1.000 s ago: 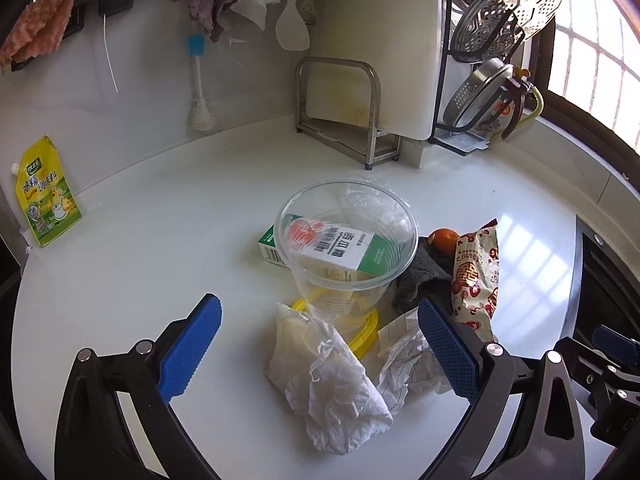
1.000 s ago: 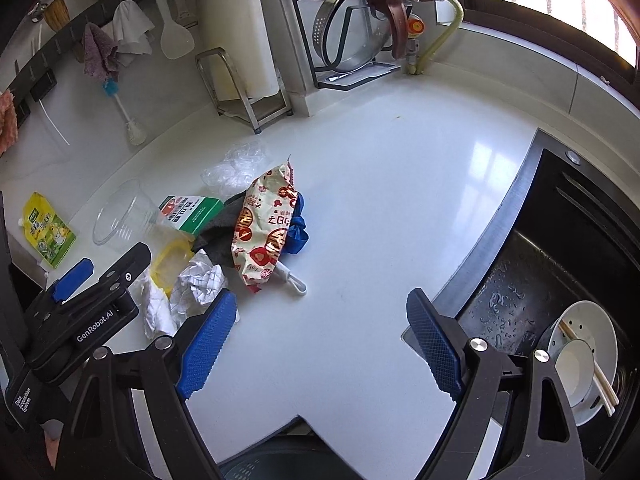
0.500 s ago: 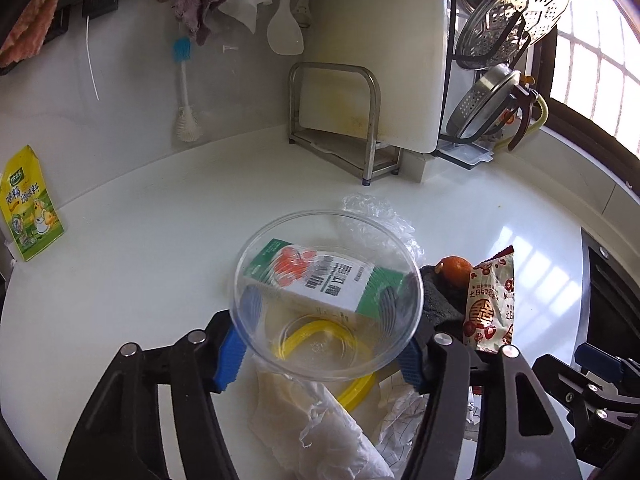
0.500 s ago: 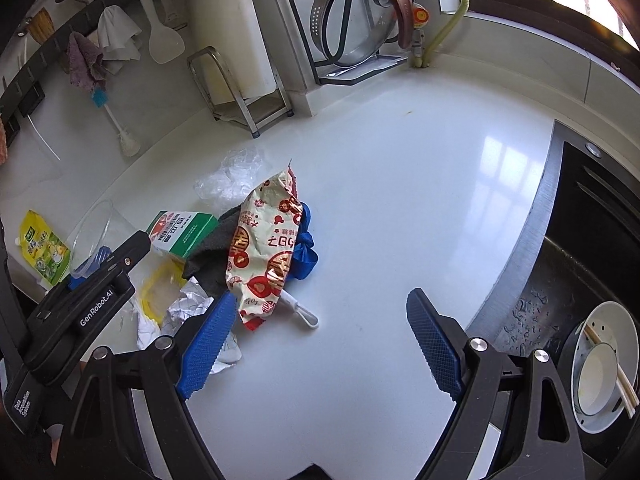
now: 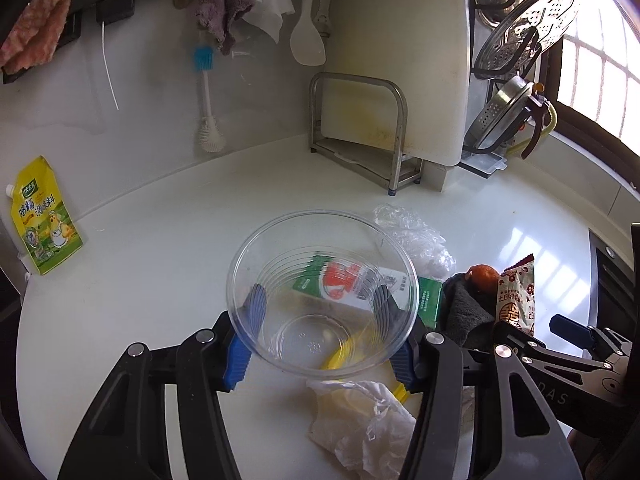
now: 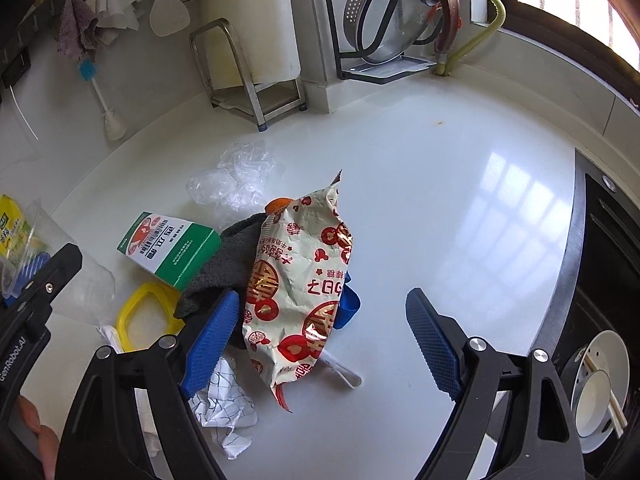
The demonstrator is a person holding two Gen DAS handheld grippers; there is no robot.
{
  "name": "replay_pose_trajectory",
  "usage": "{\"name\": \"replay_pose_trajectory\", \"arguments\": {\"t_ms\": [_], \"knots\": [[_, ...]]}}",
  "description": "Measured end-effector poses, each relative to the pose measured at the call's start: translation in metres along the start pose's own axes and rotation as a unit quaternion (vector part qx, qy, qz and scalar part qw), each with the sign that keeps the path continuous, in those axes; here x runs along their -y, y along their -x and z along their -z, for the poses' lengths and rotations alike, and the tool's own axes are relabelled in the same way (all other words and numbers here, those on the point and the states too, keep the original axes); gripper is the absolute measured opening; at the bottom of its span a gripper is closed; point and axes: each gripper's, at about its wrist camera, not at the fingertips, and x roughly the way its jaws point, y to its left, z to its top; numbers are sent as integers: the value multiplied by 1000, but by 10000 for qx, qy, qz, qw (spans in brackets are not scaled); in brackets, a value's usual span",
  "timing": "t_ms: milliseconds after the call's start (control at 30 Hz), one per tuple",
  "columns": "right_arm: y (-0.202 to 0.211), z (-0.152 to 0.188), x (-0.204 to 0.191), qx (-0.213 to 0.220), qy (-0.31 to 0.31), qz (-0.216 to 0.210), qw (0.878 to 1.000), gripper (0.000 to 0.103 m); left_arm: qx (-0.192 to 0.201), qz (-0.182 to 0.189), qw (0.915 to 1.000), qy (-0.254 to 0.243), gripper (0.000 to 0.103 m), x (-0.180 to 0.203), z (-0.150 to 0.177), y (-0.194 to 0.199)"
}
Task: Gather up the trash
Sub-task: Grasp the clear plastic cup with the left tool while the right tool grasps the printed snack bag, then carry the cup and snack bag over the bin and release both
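Note:
My left gripper (image 5: 320,340) is shut on a clear plastic cup (image 5: 276,276), its blue pads against both sides, held tilted above the white counter; the cup also shows in the right wrist view (image 6: 48,248). Under it lies a trash pile: a green and white carton (image 6: 170,246), a yellow ring (image 6: 138,322), crumpled white paper (image 5: 360,420), a dark cloth (image 6: 228,256), a red-patterned snack bag (image 6: 300,276) and clear film (image 6: 234,178). My right gripper (image 6: 324,340) is open, its fingers either side of the snack bag's near end.
A yellow sauce pouch (image 5: 40,216) leans on the wall at left. A cutting board in a metal stand (image 5: 384,92) and a rack of pot lids (image 5: 516,80) stand at the back. A black sink (image 6: 604,320) with a bowl and chopsticks is at right.
My left gripper closed on the clear cup and lifted it off the pile. My right gripper moved in toward the snack bag, still open.

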Motion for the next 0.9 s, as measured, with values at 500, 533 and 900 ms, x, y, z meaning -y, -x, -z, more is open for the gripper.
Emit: {"name": "replay_pose_trajectory", "arguments": {"t_ms": [500, 533, 900], "knots": [[26, -3, -1, 9, 157, -63, 9999, 41, -322, 31, 9995, -51, 55, -8, 10, 29], [31, -3, 2, 32, 124, -66, 9999, 41, -319, 36, 9995, -47, 55, -8, 10, 32], [102, 33, 25, -29, 105, -193, 9998, 41, -309, 16, 9995, -83, 55, -3, 21, 95]]}}
